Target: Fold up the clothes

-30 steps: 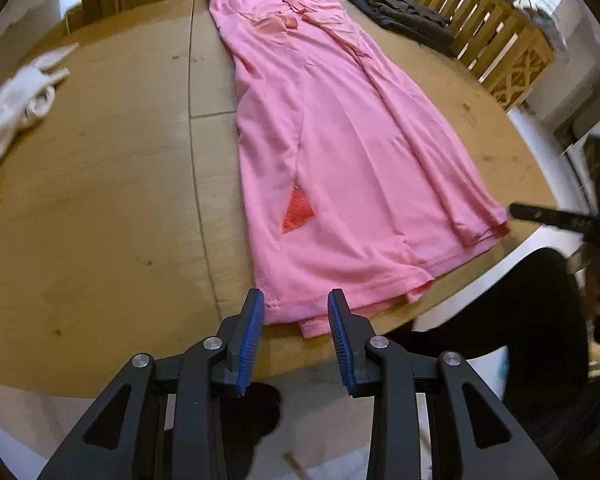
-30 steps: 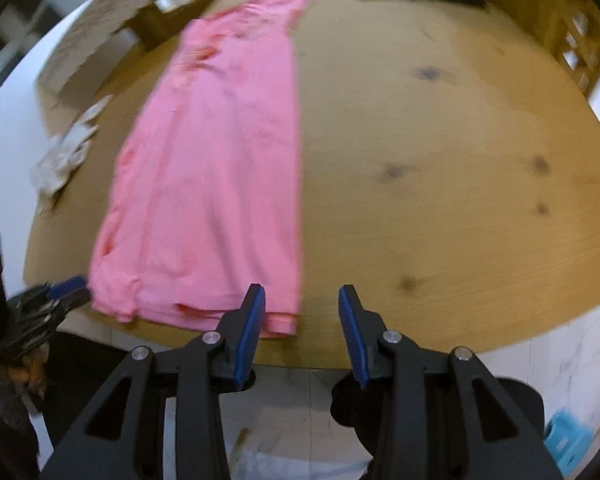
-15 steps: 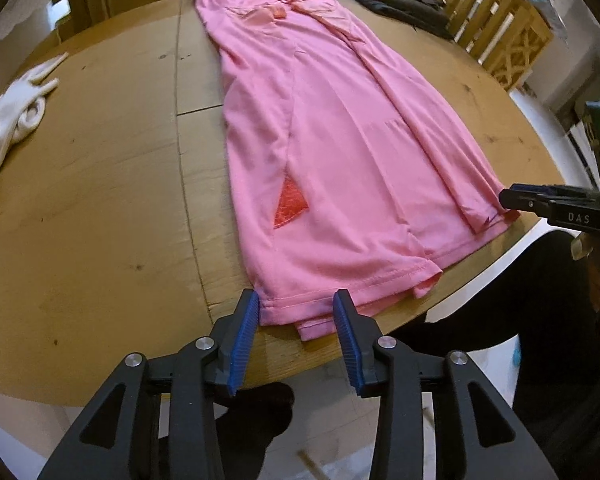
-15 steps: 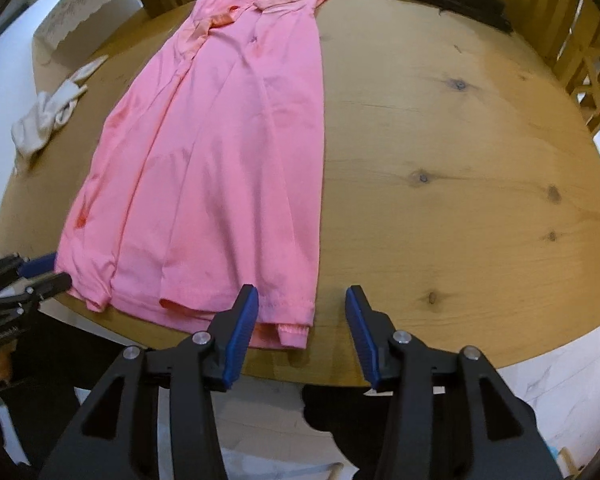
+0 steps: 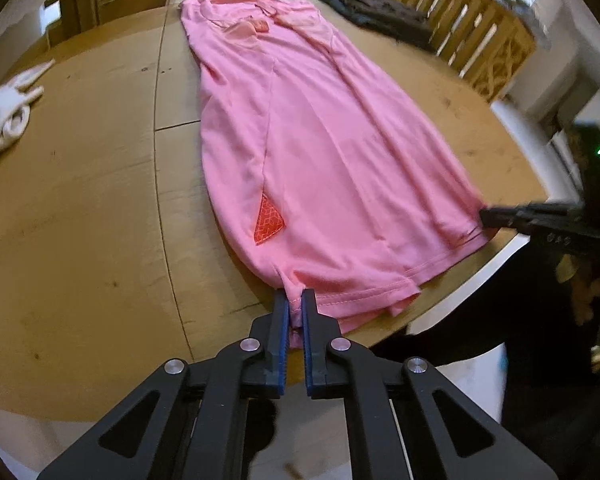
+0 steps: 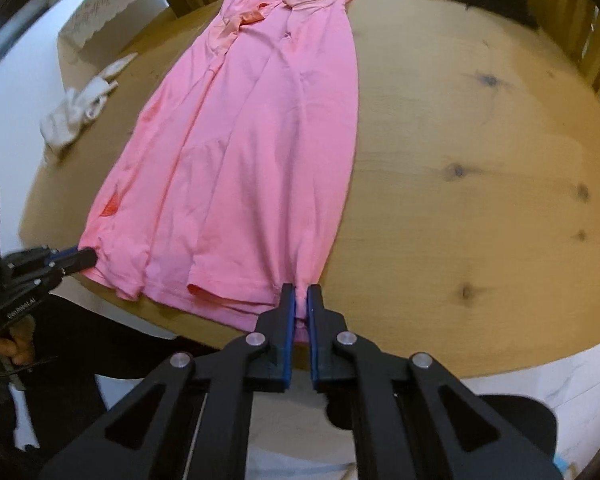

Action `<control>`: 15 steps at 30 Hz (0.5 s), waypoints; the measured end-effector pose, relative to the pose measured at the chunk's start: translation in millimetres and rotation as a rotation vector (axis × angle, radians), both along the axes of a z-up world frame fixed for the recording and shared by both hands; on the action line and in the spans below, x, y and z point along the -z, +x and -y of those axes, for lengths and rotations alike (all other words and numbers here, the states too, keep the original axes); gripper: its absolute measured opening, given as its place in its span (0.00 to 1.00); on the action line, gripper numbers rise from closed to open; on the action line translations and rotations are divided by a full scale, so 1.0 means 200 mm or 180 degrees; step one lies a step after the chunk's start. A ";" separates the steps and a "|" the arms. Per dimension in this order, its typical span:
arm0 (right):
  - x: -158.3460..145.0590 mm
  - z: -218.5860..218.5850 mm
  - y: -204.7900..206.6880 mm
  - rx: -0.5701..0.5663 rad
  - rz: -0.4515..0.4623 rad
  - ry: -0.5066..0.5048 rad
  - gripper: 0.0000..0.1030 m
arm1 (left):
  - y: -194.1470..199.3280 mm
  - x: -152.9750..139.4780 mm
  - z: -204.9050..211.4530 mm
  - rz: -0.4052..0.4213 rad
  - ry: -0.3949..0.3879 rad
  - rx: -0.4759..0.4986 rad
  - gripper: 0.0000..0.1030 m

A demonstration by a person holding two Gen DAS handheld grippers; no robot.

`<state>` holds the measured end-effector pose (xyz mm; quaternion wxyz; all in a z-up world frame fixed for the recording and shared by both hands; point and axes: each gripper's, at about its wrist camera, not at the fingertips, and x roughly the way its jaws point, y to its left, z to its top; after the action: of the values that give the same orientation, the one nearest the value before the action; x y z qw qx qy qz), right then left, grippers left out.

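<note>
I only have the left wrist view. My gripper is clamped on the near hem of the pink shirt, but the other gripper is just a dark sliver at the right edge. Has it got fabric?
Observer: Yes. The right gripper is shut on the long pink shirt at the hem corner by the bare side of the round wooden table.
Operator: Anything on the table beyond that corner?
Observer: Only bare wood with dark knots there.
Operator: And how does my left gripper look from that side?
Observer: The left gripper pinches the opposite hem corner, near the table's edge.
</note>
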<state>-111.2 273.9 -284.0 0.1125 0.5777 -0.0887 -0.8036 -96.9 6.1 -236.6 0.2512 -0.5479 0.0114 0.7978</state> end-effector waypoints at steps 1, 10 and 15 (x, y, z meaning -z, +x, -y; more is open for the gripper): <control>0.00 -0.02 0.01 0.0019 0.0016 -0.0067 0.06 | 0.01 -0.02 0.01 -0.0011 0.0051 -0.0011 0.05; -0.04 -0.14 0.18 0.0067 0.0172 -0.0390 0.05 | 0.20 -0.05 0.12 0.0165 0.0366 0.0012 0.05; -0.07 -0.18 0.16 0.0240 0.0238 -0.0911 0.05 | 0.23 -0.11 0.14 0.0226 0.0534 0.0016 0.05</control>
<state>-78.6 310.8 -270.2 0.1601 0.5815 -0.2281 -0.7643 -51.5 -21.4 -215.1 0.2985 -0.5528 -0.0630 0.7755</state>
